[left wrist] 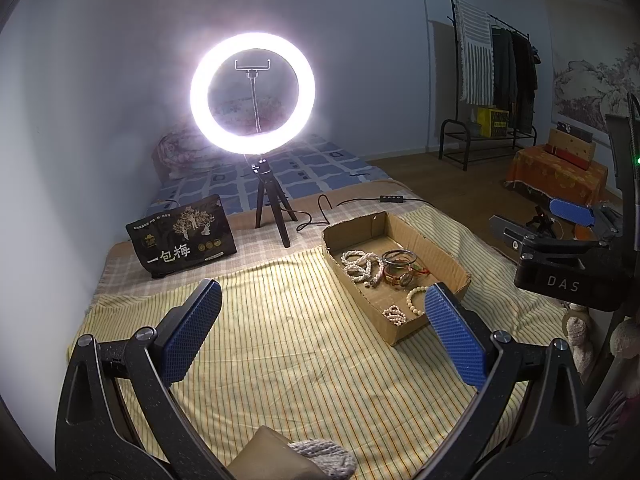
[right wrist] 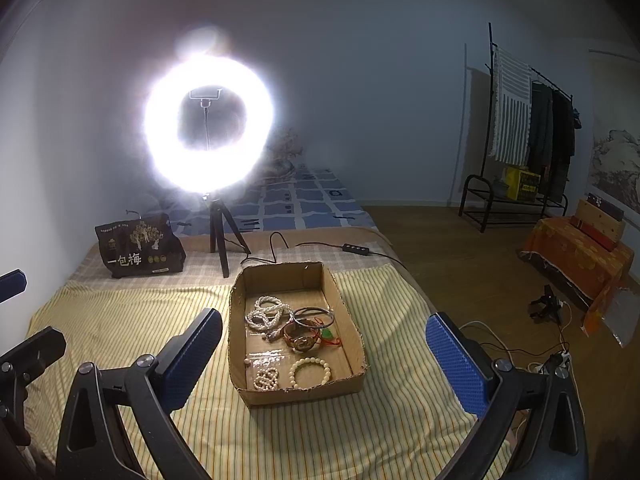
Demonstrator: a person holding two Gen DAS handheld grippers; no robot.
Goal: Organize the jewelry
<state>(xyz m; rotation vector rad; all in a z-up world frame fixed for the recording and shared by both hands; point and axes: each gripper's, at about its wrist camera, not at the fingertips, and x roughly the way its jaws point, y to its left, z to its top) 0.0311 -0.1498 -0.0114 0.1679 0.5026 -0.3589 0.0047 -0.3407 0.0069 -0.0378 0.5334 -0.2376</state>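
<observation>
Jewelry: pearl strands (right wrist: 267, 314), dark bangles (right wrist: 314, 317), a reddish watch-like piece (right wrist: 304, 342), a cream bead bracelet (right wrist: 311, 373) and a small bead cluster (right wrist: 267, 379) are all lying inside the cardboard box (right wrist: 344, 300); none is showing on the cloth outside it.
Box: it is sitting open-topped on the striped cloth (right wrist: 132, 320) over the bed, toward the bed's right edge.
Right gripper (right wrist: 324, 356): its fingers are standing wide apart, gripping nothing, hovering short of the box's near wall.
Left gripper (left wrist: 323, 330): its fingers are likewise spread wide and bare, hanging over the cloth left of the box.
Step in hand: judged, the scene is fitting two readings — pieces gathered in the box as a finished sort, or pieces waiting in the box to be laid out. The pictures are not settling which.
Next move: any pick is calling for a narrow, careful closing, since the strands are overlapping.
Surroundings: a ring light (left wrist: 253, 92) on a tripod and a dark bag (left wrist: 184, 236) are standing near the bed's far edge.
Hard to make out: glare is washing out the ring light's centre; the tangle around the watch-like piece is not separable; the left gripper's right finger is covering part of the box's near corner.
</observation>
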